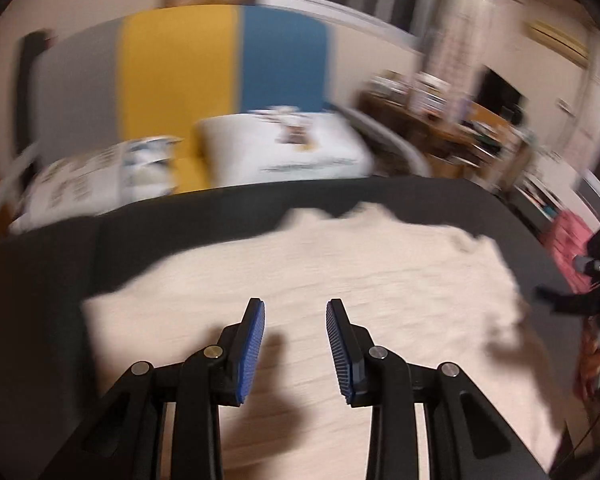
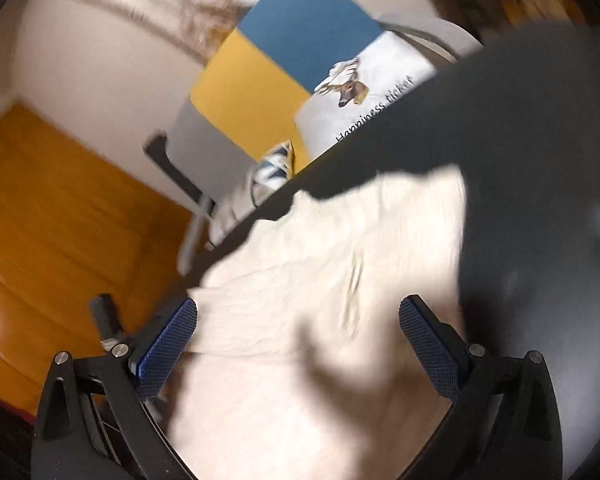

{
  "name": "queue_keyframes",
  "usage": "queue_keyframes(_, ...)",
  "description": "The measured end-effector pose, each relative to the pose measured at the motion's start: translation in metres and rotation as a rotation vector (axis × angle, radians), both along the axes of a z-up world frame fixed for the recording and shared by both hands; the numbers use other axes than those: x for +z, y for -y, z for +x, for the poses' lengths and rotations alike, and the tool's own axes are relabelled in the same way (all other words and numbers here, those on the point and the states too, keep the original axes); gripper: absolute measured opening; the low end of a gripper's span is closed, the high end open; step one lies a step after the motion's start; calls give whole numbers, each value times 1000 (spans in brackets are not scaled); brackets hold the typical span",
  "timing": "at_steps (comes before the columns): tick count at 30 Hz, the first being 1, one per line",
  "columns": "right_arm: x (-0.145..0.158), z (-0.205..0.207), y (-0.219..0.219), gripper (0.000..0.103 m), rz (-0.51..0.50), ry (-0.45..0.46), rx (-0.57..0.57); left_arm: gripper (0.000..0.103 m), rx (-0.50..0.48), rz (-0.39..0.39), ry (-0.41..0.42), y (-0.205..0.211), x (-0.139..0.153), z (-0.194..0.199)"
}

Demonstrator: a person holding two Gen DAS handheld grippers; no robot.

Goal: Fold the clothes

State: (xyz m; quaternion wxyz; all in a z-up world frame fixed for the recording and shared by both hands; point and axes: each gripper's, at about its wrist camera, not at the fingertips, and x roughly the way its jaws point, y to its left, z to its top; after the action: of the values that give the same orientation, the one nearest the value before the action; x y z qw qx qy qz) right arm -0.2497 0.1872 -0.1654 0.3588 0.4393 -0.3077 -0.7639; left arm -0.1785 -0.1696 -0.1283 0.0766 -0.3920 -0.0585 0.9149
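While cream garment (image 1: 340, 280) lies flat, left gripper (image 1: 295, 354) and right gripper (image 2: 298, 354) fingers gape empty.

1. We see a yellow and blue headboard (image 1: 236, 68) behind two printed pillows (image 1: 284, 144).
2. We see a cluttered wooden desk (image 1: 440, 120) at right.
3. We see an orange floor (image 2: 60, 220).

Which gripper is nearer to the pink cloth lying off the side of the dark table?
Right. In the left wrist view the right gripper shows at the table's right edge, close beside the pink cloth. The left gripper hangs over the middle of the cream garment, well away from it.
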Motion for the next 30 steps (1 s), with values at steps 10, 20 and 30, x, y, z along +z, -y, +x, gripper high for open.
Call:
queue_keyframes(10, -46, 1, -2, 103, -116, 154, -208, 32, -304, -64, 121, -160, -35, -56)
queue_keyframes(20, -36, 7, -8, 103, 53, 35, -364, 32, -306, -8, 141, -155, -48, -58)
queue_keyframes(30, 23, 16, 19, 103, 145, -121, -254, 32, -38, 141, 38, -63, -22, -20)
